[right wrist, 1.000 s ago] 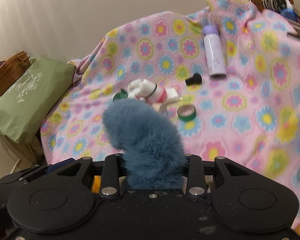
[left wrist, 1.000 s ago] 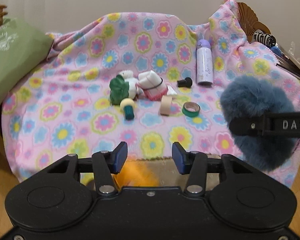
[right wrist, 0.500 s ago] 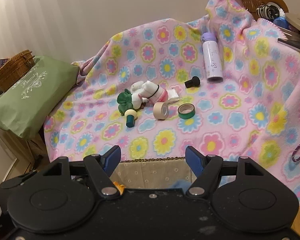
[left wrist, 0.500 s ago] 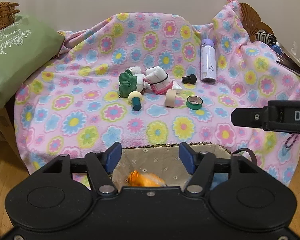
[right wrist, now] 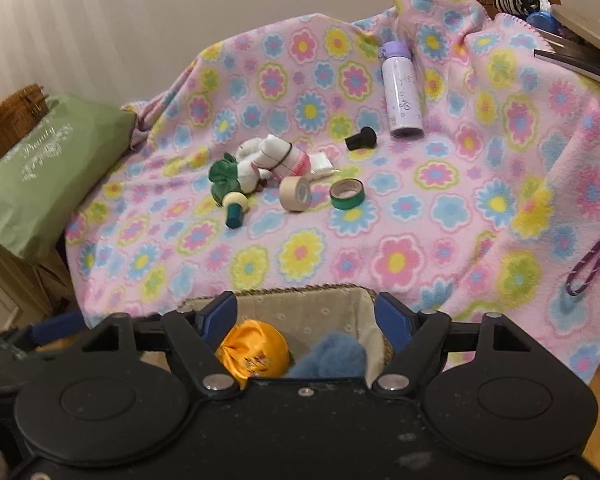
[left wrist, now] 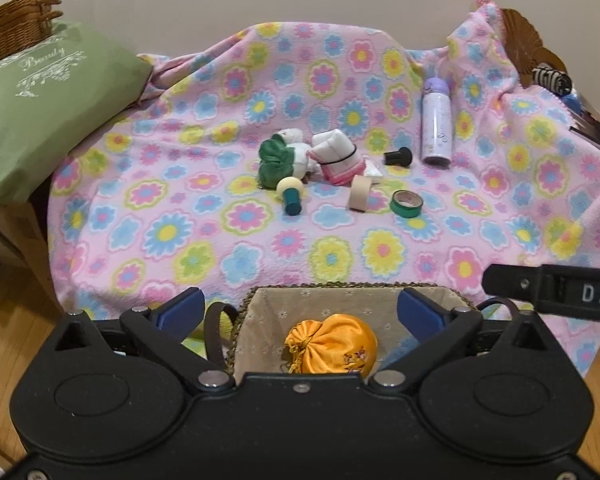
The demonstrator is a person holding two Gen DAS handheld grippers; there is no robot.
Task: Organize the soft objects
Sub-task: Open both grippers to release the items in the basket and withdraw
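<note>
L gripper [left wrist: 300, 312] jaws just opened wide, empty; R gripper [right wrist: 306, 314] just opened too, empty. Both angled down over basket [left wrist: 340, 294]; orange pouch [left wrist: 332, 346] + blue fluffy toy [right wrist: 332, 354] lie inside.

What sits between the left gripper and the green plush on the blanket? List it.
Nothing visible blocks it. The left gripper, jaws just opened and empty, hangs over the basket holding the orange pouch. Beyond the rim, bare blanket runs up to the green plush. The teal-handled stamp lies at its near side.
</note>
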